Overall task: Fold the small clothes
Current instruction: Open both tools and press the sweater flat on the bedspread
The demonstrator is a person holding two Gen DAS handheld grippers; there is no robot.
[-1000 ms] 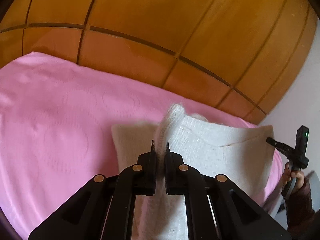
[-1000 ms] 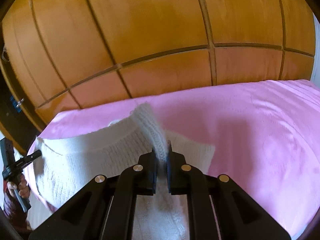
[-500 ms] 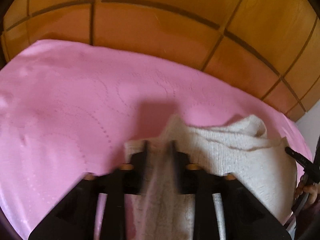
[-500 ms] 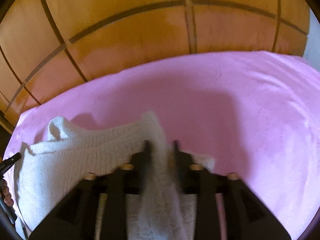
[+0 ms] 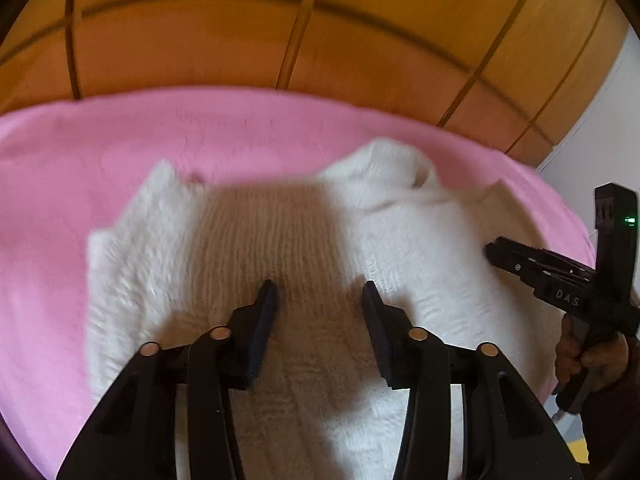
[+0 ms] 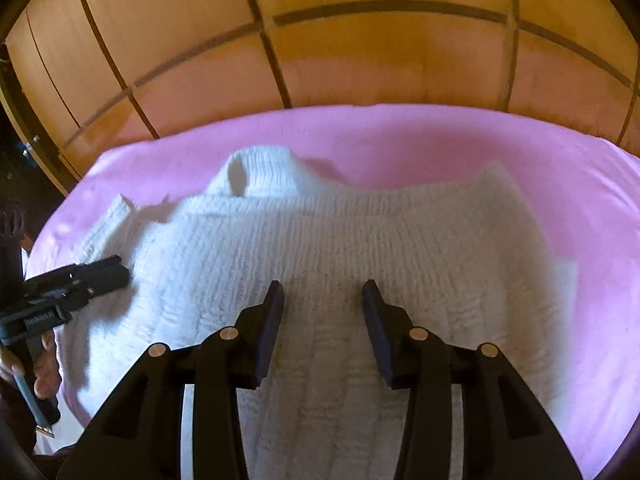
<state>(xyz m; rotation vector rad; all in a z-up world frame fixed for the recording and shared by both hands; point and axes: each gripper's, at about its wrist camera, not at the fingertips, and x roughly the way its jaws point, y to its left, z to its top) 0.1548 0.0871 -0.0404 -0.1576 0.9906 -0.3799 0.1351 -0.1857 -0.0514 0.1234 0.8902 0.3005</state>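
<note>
- While both sets of jaws stand spread, left gripper [image 5: 318,294] and right gripper [image 6: 322,294] hold nothing.
- White knit sweater [image 6: 360,240] lies folded on pink bed cover [image 6: 440,140], collar bunched at far edge.

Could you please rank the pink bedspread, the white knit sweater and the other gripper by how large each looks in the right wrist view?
1. white knit sweater and pink bedspread: too close to rank.
2. left gripper: plainly smallest.
</note>
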